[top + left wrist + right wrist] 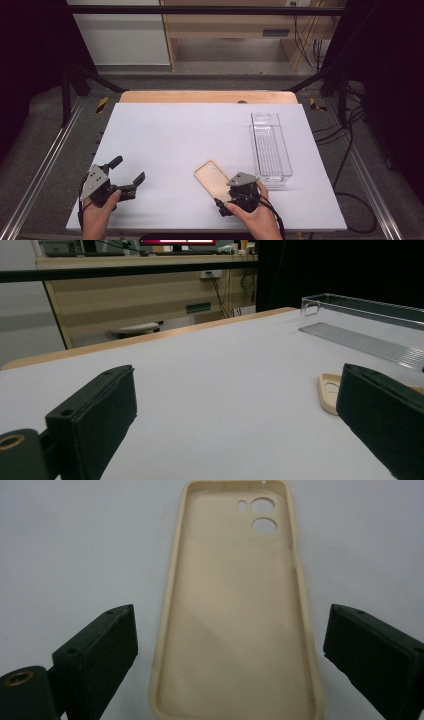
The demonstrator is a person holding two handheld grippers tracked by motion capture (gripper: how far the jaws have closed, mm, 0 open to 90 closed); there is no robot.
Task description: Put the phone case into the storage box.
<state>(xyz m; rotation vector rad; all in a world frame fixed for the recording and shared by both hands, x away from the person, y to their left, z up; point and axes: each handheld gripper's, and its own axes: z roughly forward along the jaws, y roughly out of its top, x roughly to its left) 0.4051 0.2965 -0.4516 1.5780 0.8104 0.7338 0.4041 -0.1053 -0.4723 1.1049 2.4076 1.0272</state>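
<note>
At the lower middle of the high view, a beige phone case [213, 179] lies flat on the white table [170, 140], hollow side up, and the right gripper [235, 196] sits right over its near end. In the right gripper view the case [235, 615] runs straight up the frame between the 2 black jaws, which stand wide apart on either side of it, not pressing on it, with white table showing in both gaps. Its 2 round camera holes sit near the top of the frame; the case's near end is cut off by the bottom edge. Over at the lower left of the high view, the left gripper [129, 172] is in a hand [97, 212], jaws spread with nothing between them. In the left gripper view, a corner of the case [327, 392] peeks out at the right, the rest hidden behind the right-hand jaw. A clear plastic bin [270, 147] stands to the right of the case, its walls faint against the white.
</note>
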